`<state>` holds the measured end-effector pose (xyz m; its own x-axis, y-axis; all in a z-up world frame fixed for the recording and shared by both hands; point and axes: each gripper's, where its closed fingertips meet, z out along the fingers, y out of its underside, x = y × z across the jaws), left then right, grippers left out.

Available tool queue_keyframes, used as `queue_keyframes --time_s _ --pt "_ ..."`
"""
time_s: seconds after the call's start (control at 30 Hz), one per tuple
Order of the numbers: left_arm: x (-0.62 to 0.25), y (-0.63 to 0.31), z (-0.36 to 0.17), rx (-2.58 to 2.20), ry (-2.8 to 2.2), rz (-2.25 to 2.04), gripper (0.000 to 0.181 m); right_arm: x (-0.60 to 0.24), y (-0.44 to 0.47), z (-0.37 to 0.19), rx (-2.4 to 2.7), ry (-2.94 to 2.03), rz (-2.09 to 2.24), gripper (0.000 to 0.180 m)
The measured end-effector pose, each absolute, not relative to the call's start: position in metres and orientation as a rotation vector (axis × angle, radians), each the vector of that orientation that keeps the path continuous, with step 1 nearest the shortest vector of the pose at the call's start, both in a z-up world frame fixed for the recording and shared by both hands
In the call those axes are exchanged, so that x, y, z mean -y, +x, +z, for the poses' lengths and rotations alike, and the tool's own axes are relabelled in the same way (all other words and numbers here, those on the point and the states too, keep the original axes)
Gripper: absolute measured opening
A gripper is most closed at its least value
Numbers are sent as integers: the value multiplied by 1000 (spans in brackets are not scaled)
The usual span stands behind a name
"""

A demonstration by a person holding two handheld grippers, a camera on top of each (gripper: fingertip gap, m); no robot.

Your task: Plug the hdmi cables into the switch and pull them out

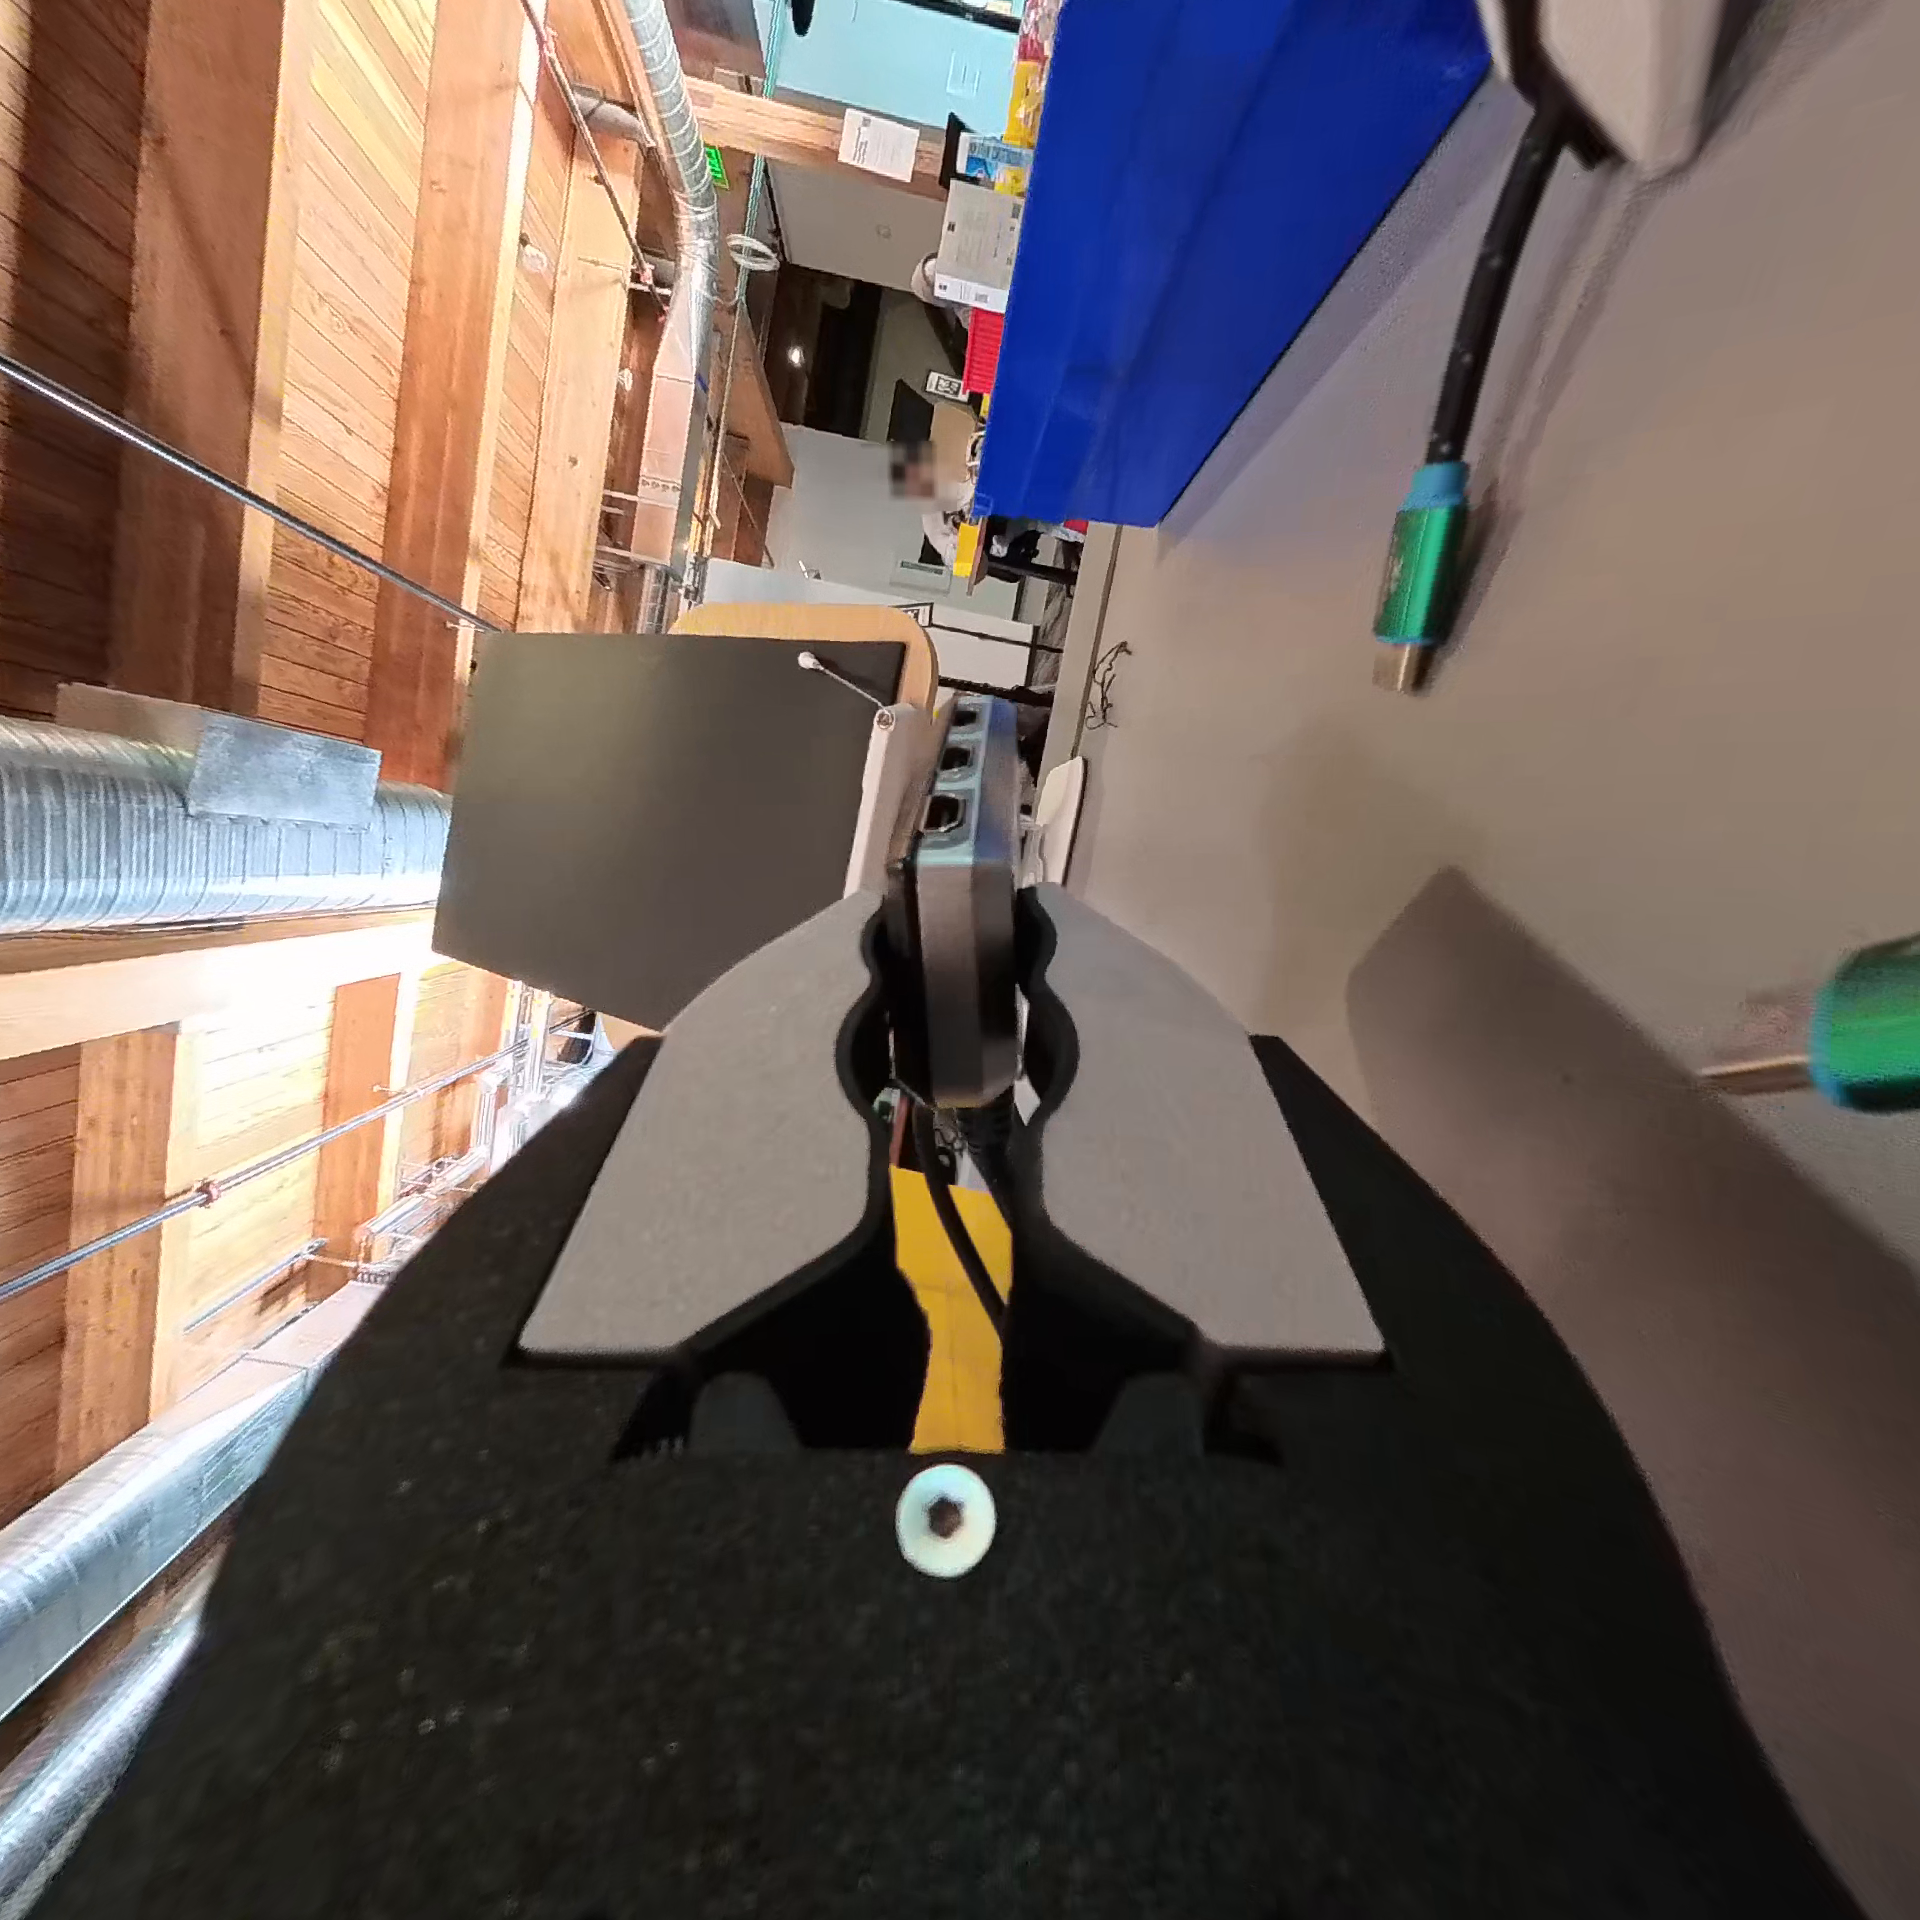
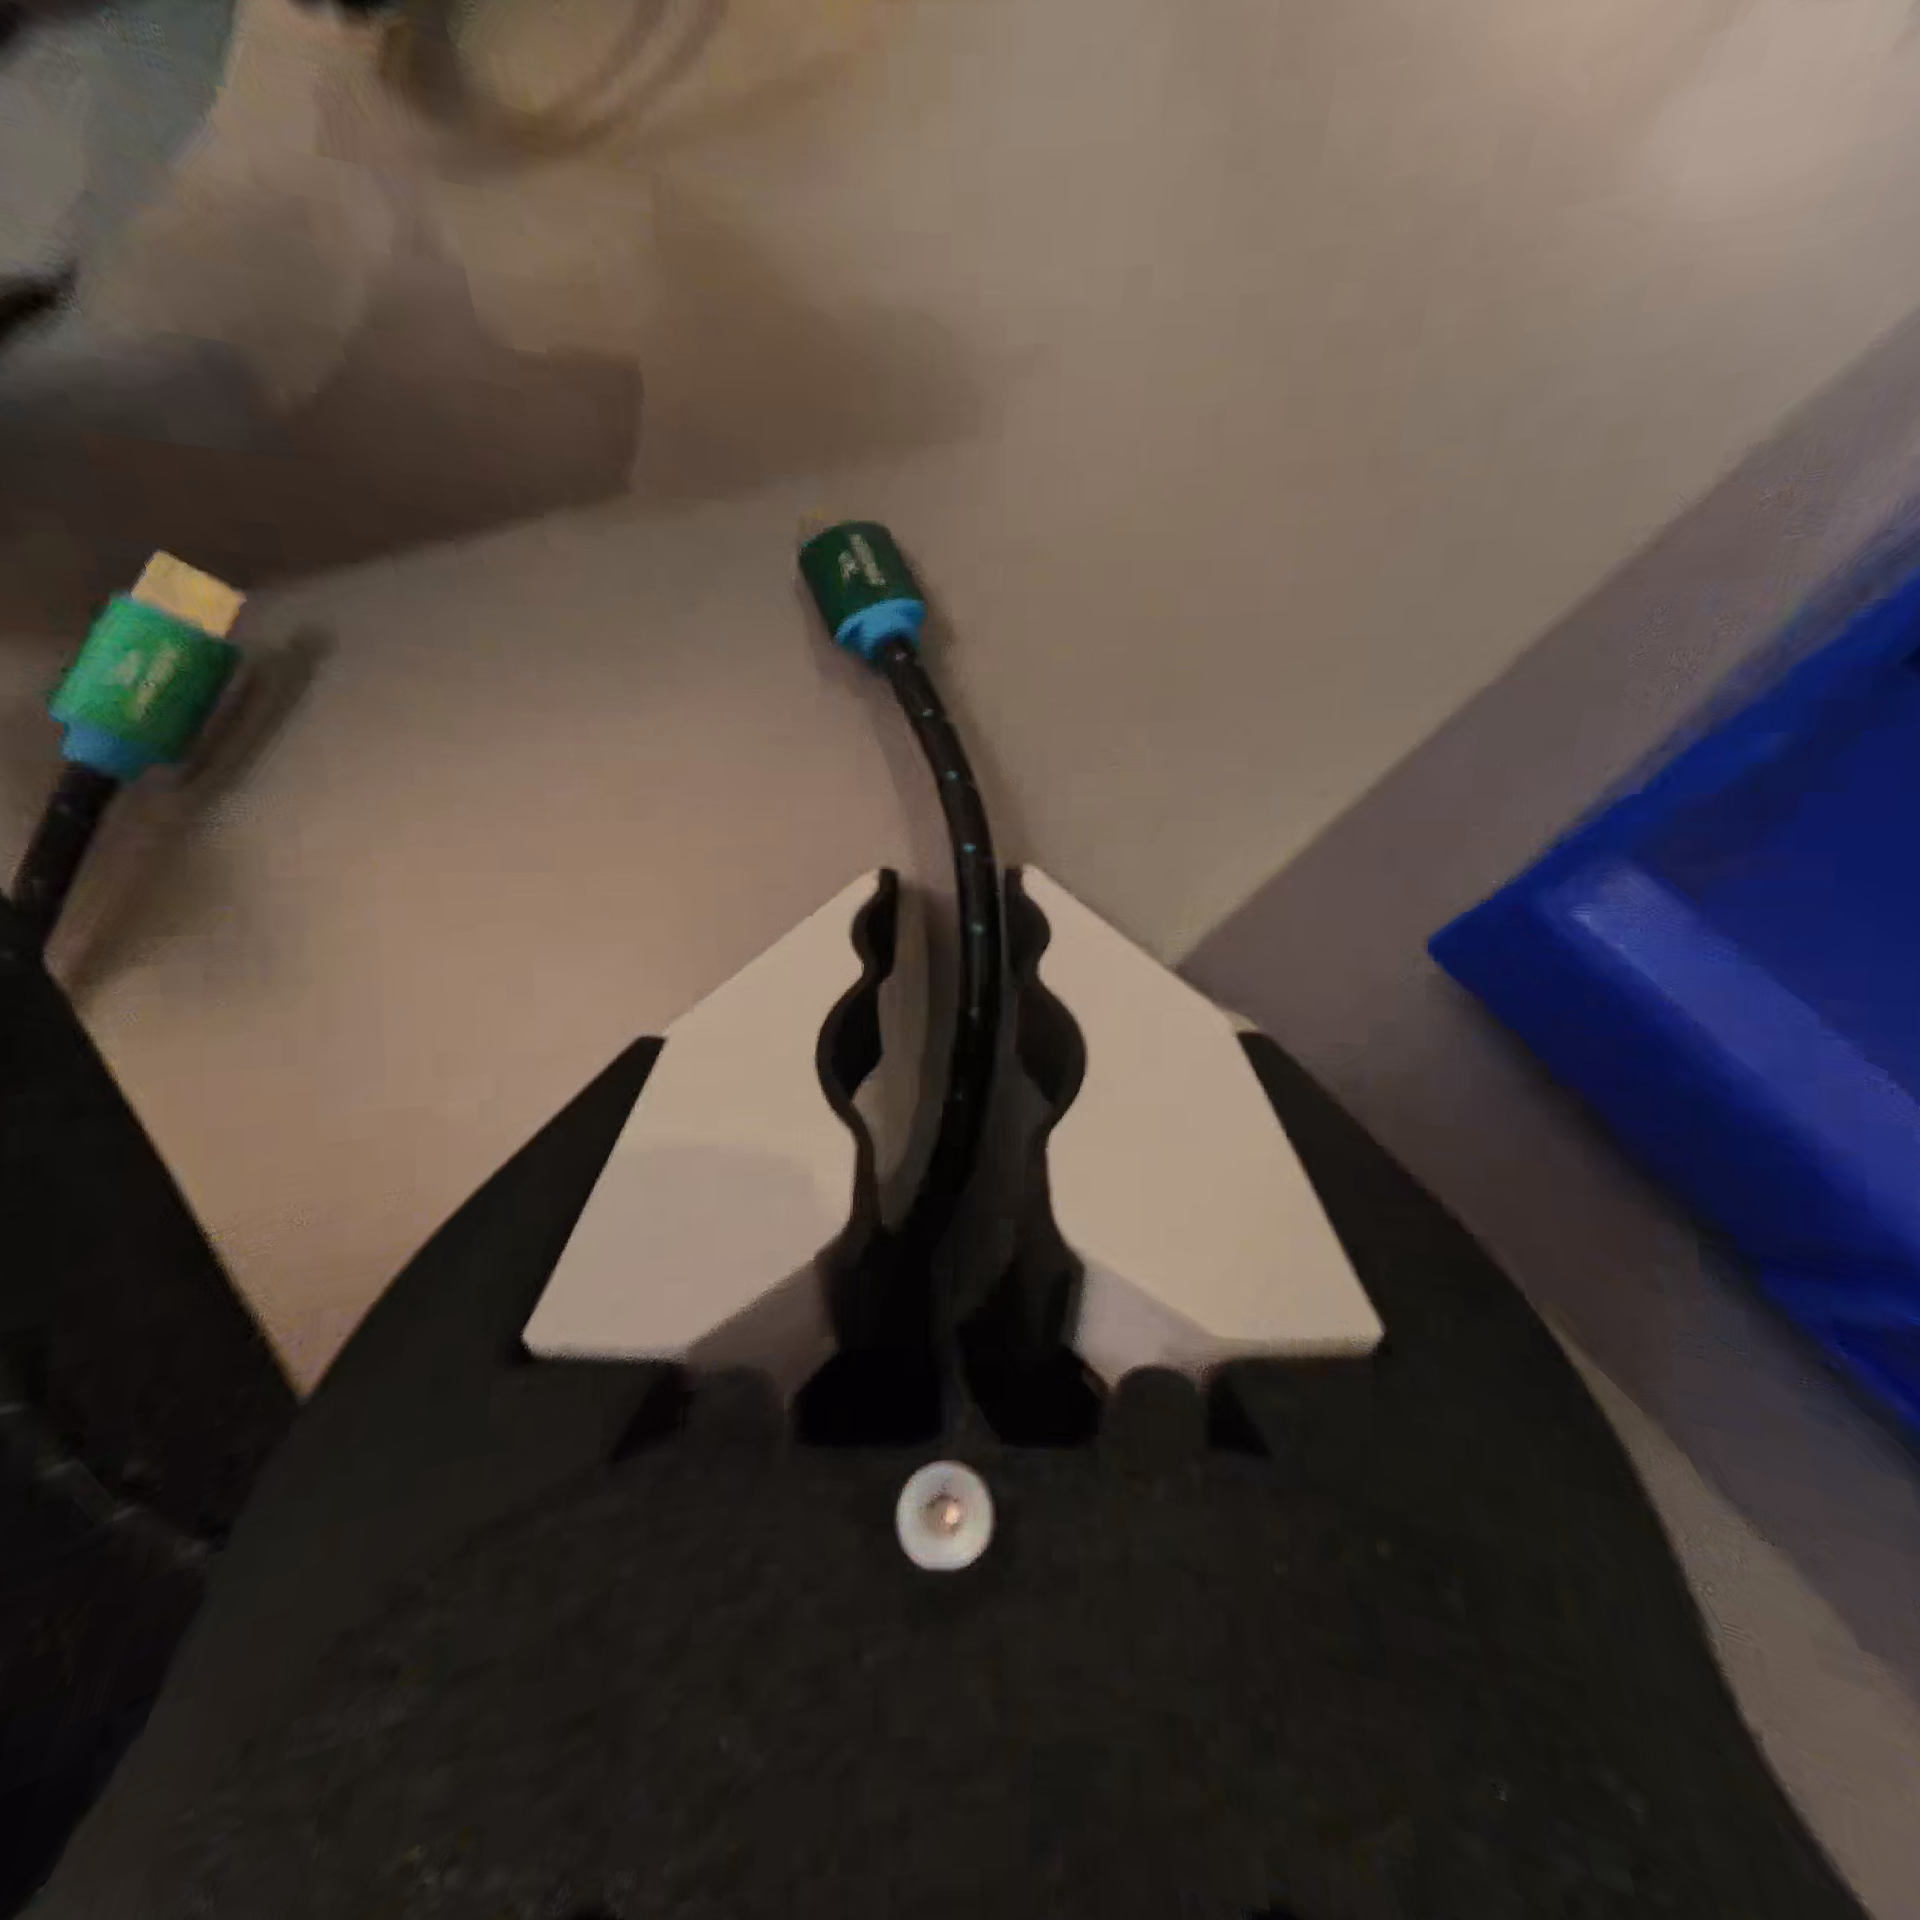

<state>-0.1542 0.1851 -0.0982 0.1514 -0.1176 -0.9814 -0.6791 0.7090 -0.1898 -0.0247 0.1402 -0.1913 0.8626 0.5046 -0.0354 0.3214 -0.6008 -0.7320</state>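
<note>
While left gripper [image 1: 951, 914] clamps the switch [image 1: 961, 883], right gripper [image 2: 951, 894] pinches a green-plugged HDMI cable [image 2: 961, 831] above the table [image 2: 1247, 416].

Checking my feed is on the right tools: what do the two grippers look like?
Both look alike: the left gripper and right gripper each have a rough black body, a pale round screw head at its centre, and two pale grey wedge-shaped fingers with black scalloped inner edges. No sleeves or hands show.

I am wearing matte black gripper bodies [image 1: 945, 1714], pale grey wedge fingers [image 2: 727, 1174], and a white screw [image 2: 943, 1529] each.
</note>
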Motion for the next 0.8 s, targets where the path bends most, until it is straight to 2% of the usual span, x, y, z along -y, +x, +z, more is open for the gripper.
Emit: queue_keyframes --time_s 0.17,0.27,0.53,0.67,0.8 --pt "-183 -154 -101 -1399 -713 450 20 -146 -18 -189 699 -2181 220 25" --pt "-183 -155 -101 -1403 -715 439 20 -147 -21 -187 711 -2165 276 7" --pt "-182 -157 -94 -1368 -711 414 20 -121 -49 -130 590 -2205 594 5" --pt "-176 -155 -89 -1352 -666 431 21 -105 -72 -134 435 -2353 862 5" --pt "-172 -152 -92 -1372 -639 454 21 -95 -93 -124 425 -2276 1043 5"
